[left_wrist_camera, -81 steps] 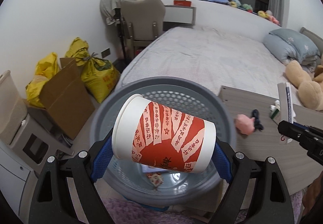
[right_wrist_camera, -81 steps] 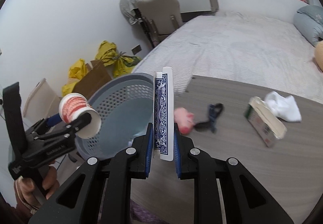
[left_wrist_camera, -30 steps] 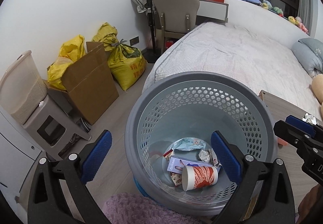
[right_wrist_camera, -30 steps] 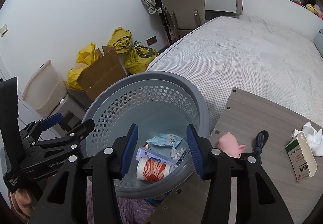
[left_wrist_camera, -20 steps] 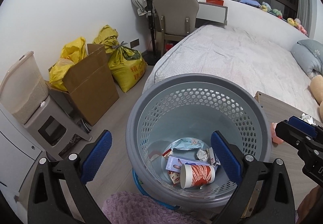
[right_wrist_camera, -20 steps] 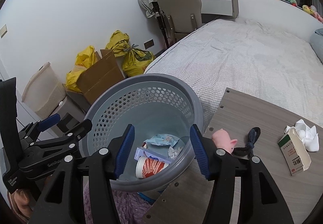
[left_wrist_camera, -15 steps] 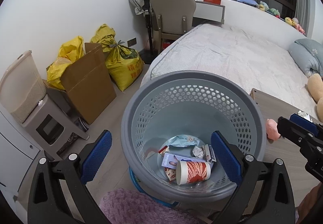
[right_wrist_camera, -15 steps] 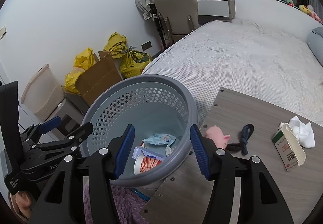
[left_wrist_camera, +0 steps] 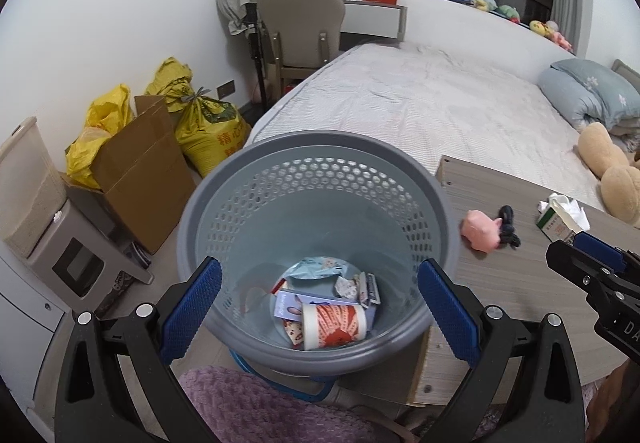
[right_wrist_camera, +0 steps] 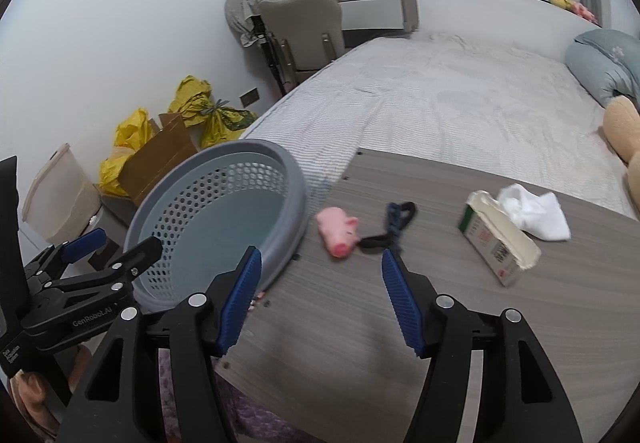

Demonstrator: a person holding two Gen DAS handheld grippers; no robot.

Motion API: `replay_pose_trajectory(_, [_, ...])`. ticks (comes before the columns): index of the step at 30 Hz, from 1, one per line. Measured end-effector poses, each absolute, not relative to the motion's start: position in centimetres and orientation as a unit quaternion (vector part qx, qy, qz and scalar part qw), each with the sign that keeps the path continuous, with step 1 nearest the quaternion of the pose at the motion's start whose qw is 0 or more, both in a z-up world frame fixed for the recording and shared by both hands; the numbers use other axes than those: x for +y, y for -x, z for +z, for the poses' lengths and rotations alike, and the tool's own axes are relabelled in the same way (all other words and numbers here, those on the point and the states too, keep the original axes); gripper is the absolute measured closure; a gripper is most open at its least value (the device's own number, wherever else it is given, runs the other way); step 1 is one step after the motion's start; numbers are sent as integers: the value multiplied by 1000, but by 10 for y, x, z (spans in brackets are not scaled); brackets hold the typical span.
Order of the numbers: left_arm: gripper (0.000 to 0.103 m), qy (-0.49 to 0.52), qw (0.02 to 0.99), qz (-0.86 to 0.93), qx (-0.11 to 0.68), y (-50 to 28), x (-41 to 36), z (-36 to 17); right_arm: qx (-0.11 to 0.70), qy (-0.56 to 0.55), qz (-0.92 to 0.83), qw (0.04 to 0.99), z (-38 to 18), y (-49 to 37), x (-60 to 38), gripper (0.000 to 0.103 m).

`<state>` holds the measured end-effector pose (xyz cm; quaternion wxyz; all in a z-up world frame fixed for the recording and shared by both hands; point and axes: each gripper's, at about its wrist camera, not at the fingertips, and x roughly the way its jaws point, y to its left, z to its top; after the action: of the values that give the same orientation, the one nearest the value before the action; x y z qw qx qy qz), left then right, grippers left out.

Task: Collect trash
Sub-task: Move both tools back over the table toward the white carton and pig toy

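Note:
A grey perforated trash basket (left_wrist_camera: 320,147) (right_wrist_camera: 224,159) stands beside the wooden table (left_wrist_camera: 520,283) (right_wrist_camera: 400,343). At its bottom lie a red and white paper cup (left_wrist_camera: 334,325), a blue card box (left_wrist_camera: 296,301) and several wrappers. My left gripper (left_wrist_camera: 316,307) hangs open over the basket with nothing in it. Over the table's near left part my right gripper (right_wrist_camera: 320,303) holds nothing, its jaws opening. On the table lie a pink pig toy (right_wrist_camera: 338,229) (left_wrist_camera: 480,231), a dark hair tie (right_wrist_camera: 390,225), a green and white carton (right_wrist_camera: 496,243) and a white tissue (right_wrist_camera: 532,211).
A bed (left_wrist_camera: 420,103) runs behind the table, with a blue pillow (left_wrist_camera: 592,91) and a plush bear (left_wrist_camera: 612,171). By the wall stand a chair (left_wrist_camera: 300,31), yellow bags (left_wrist_camera: 200,111), a cardboard box (left_wrist_camera: 136,167) and a stool with a bin (left_wrist_camera: 48,227). A purple rug (left_wrist_camera: 248,403) lies below the basket.
Both grippers have swung right, away from the basket and toward the table, so the pig toy, hair tie and carton have come into the middle. The right gripper's jaws have widened.

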<state>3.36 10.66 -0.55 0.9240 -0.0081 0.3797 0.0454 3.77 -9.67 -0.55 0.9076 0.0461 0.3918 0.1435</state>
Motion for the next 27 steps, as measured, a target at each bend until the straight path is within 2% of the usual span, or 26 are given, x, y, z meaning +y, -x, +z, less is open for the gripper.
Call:
replay_pose_trajectory(16, [6,-17,919,10,395,-39,44,-12,402,-81,87,908,-25,-27,-180,42])
replay_pose_trajectory(27, [6,-27,916,5,401,-55,17,-15,416,-95,65,902,-43,-51,-213,43])
